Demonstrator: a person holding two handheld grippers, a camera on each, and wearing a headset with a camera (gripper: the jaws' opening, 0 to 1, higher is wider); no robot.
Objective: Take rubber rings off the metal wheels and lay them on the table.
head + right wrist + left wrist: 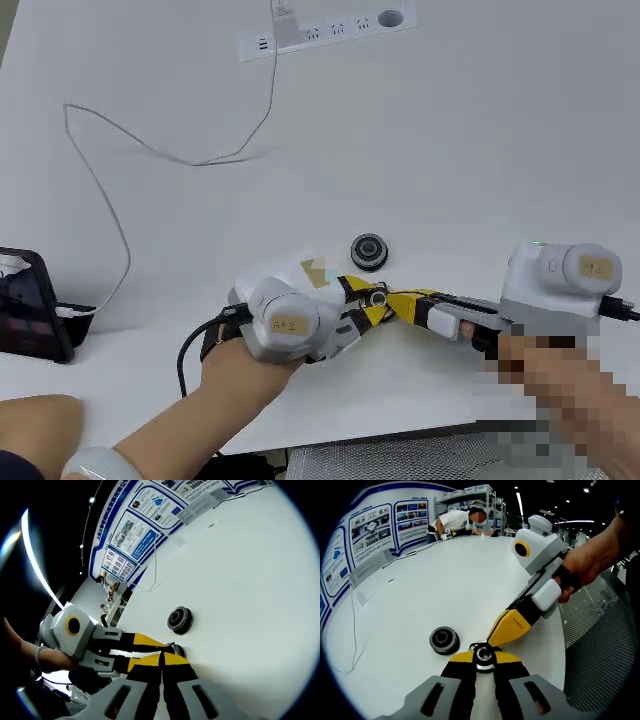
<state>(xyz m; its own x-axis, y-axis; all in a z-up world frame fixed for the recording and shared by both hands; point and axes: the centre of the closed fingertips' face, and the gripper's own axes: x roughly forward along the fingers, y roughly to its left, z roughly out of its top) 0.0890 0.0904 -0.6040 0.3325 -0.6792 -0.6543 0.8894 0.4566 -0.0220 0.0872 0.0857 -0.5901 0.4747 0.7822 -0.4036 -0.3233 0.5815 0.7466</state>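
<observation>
The left gripper (366,301) had its fingers pinching a small metal wheel (484,655) just above the white tabletop (450,150). The right gripper (496,636) had its fingers pressed together, touching that wheel's edge. Another wheel (369,251) with its black rubber ring lay close by.

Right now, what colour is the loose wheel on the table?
Wheel: black, grey centre; best in left gripper view.

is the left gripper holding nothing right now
No, in the left gripper view the left gripper has its yellow-tipped jaws closed on a small metal wheel.
</observation>
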